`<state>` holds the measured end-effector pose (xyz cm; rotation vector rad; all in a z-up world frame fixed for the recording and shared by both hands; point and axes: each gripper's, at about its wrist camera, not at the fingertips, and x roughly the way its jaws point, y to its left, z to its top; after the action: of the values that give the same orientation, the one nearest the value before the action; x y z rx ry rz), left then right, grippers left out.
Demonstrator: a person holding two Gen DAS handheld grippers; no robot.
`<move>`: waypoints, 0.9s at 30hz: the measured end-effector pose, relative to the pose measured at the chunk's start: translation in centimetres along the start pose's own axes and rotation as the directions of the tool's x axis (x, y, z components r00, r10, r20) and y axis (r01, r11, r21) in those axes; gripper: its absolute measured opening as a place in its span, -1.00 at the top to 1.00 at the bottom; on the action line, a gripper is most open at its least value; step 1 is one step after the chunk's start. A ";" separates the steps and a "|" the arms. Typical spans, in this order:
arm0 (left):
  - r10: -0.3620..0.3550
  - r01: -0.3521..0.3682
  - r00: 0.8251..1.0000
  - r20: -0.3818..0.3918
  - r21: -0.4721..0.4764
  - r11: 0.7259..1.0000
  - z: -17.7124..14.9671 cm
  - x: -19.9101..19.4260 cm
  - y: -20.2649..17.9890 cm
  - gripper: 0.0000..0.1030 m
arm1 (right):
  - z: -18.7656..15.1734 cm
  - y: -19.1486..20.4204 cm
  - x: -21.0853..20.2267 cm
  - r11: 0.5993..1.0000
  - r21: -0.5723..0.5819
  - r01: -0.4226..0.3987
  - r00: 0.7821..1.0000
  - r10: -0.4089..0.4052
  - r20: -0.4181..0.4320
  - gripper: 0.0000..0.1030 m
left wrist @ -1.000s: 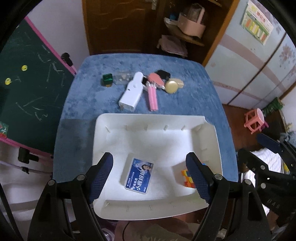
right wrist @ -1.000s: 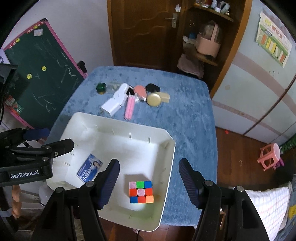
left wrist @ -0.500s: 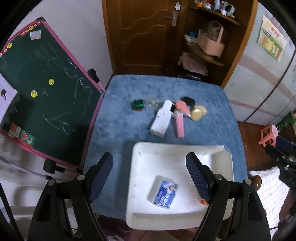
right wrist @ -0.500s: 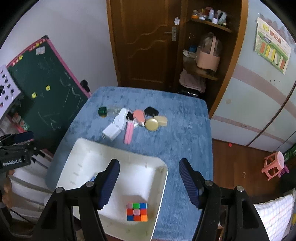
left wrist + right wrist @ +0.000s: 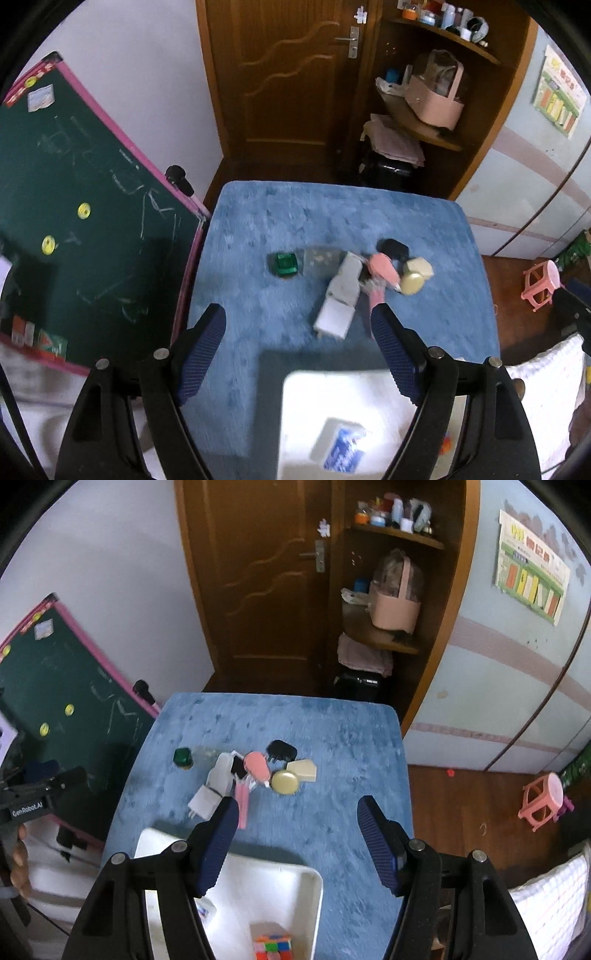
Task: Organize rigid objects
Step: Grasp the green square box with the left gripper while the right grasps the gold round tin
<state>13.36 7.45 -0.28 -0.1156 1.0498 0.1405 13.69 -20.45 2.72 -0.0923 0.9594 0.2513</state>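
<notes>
Your left gripper (image 5: 297, 325) hangs over the blue plush-covered table (image 5: 258, 229), jaws spread wide with nothing between the ribbed blue pads, and your right gripper (image 5: 295, 816) does the same, jaws apart and empty above bare cloth. Below you sits the white rectangular plastic tray (image 5: 314, 882) at the near edge of the table, and in it lie the multicoloured puzzle cube (image 5: 273, 943) and a blue-and-white printed card box (image 5: 341, 452), the box blurred in your left view. Out in the middle of the table the loose pieces sit in a tight cluster: a small green square block (image 5: 285, 264) on the left end, a clear plastic piece (image 5: 321, 258) just beside it, then the white plug-in charger (image 5: 340, 301) lying at a slant, pink sticks (image 5: 242, 801) next to it, a salmon-pink teardrop-shaped piece (image 5: 255, 762), a black plug-like piece (image 5: 281, 751), a round gold-coloured disc (image 5: 284, 782) and a cream angular block (image 5: 303, 770) touching the disc. All of them lie outside the tray. A green chalkboard with a pink frame (image 5: 74, 221) leans at the table's left side.
</notes>
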 end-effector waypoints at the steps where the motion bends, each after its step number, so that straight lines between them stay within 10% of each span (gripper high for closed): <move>1: 0.001 -0.001 1.000 -0.006 -0.001 1.000 0.5 0.7 0.1 -0.62 | 0.5 0.0 0.7 1.000 0.012 -0.007 1.000 0.007 -0.010 -0.31; 19: 0.066 -0.093 0.977 -0.203 -0.124 0.988 4.8 23.0 2.1 -0.62 | 2.2 -1.7 23.9 0.928 0.368 -0.056 0.951 0.162 -0.265 -0.41; 27: 0.046 -0.088 0.970 -0.239 -0.165 0.982 3.8 26.5 2.1 -0.62 | -0.7 -3.0 30.6 0.863 0.505 -0.029 0.913 0.228 -0.337 -0.41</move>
<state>29.21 11.72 -21.55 -0.2605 1.2774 0.2864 30.71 -18.26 -22.85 0.4119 1.4046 0.1063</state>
